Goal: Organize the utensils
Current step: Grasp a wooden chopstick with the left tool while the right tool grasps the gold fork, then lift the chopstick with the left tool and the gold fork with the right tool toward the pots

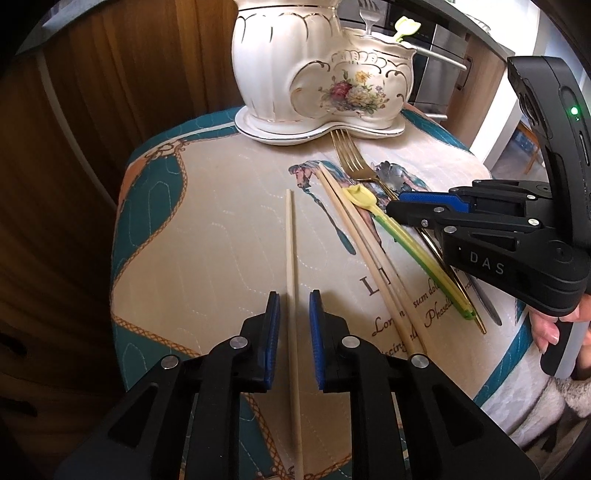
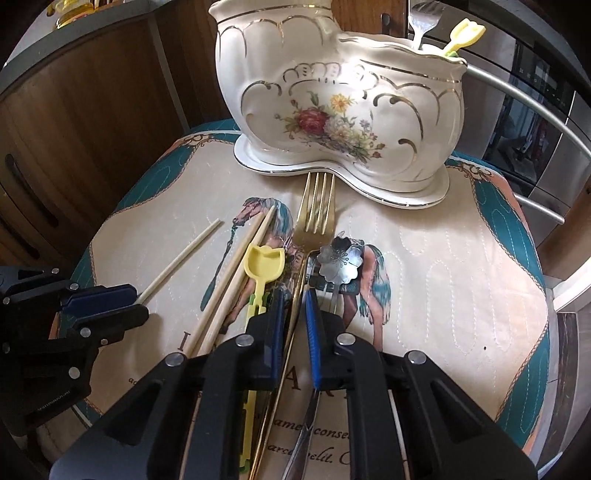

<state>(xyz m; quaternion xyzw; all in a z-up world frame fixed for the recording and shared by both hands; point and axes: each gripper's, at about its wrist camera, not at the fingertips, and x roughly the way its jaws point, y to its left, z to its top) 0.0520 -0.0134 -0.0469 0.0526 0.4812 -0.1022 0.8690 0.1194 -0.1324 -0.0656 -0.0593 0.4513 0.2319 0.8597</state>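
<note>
The quilted placemat (image 2: 443,266) is carrying everything, and at its far edge the ceramic utensil holder (image 2: 332,110) is standing on its saucer, already housing a silver fork (image 2: 421,22) and a yellow tulip pick (image 2: 465,33).

In front of the holder, the loose utensils are lying with their long axes running from the holder back toward the grippers: a pair of chopsticks (image 2: 236,280), a yellow tulip spoon (image 2: 264,266), a gold fork (image 2: 314,218) whose tines are nearly touching the saucer, and a flower-headed silver spoon (image 2: 341,258).

The right gripper (image 2: 295,325) is sitting nearer the holder, its jaws nearly closed and clamping around the gold fork's handle, though whether the neighbouring silver handle is also caught I cannot tell.

Well to the left of the holder's front, a single chopstick (image 1: 290,258) is lying apart from the pile. The left gripper (image 1: 294,321) is straddling it along its length, pads (image 1: 274,325) slightly parted and apparently not pressing on it.
</note>
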